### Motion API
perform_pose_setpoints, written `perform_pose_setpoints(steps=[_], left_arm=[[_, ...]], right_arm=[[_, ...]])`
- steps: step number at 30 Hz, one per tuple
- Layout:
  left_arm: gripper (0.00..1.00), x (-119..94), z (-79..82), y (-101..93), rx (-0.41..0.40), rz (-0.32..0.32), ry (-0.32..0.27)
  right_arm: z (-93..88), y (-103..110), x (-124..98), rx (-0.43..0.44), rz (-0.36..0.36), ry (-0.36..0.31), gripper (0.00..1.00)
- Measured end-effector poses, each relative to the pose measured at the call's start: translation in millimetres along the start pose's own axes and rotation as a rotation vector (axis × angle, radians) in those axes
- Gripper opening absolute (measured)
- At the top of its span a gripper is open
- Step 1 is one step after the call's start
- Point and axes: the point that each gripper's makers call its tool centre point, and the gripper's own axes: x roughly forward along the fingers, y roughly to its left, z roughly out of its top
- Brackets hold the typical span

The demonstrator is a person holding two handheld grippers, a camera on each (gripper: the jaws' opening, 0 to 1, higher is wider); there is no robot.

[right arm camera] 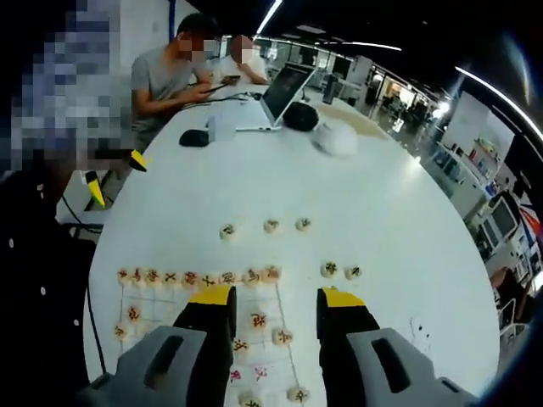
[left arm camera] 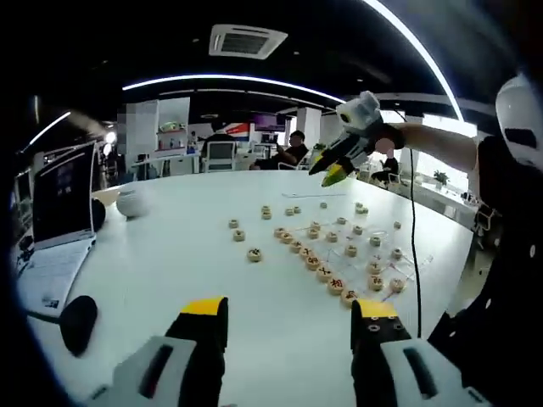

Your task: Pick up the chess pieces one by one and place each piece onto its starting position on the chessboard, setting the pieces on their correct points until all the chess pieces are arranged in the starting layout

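Two hand-held grippers are in use, and both have their jaws apart with nothing between them; the right hand-held gripper (right arm camera: 276, 298) hangs right over the chessboard (right arm camera: 144, 307), which is a thin sheet with faint lines lying flat on the white table (right arm camera: 399, 220); just under its jaws sit a few round chess pieces, one (right arm camera: 257, 320) between them and others a bit lower; just past the jaw tips a full row of pieces (right arm camera: 199, 277) runs across the board's far edge; a little to the right of that row two loose pieces (right arm camera: 340, 270) lie side by side off the board; farther ahead three more loose pieces (right arm camera: 265, 226) wait in a line; far beyond them are a laptop (right arm camera: 287, 89) and people sitting.

The left hand-held gripper (left arm camera: 288, 315) is low over bare table, well short of the pieces; ahead and to its right the chess pieces are spread out, some on the board, some scattered pieces (left arm camera: 243, 236) off it; the right hand-held gripper is held up high above them.

I think the trouble is crowding; the pieces on the board sit close, so a wide jaw coming down could bump a neighbour off its spot; the pieces are small and round, so a squeeze off to one side could make one slip or roll; the thin sheet might slide if pushed; the marks are tiny, so a piece could go on the wrong point.
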Motion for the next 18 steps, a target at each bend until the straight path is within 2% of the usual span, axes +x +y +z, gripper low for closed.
perform_pose_setpoints(steps=[7, 13, 18], left_arm=[[0.59, -1.9, -1.1, 4.3, -0.012, 0.010, -0.008], [0.59, -1.4, 1.2, 4.8, -0.017, 0.010, -0.022], [0.59, -2.6, -0.3, 6.6, -0.030, 0.012, -0.028]], right_arm=[[22.0, -12.7, 44.5, -0.047, 0.032, 0.082, 0.36], [23.8, -23.9, 89.7, -0.089, 0.051, 0.187, 0.34], [29.0, -27.9, 119.7, -0.096, 0.069, 0.223, 0.34]])
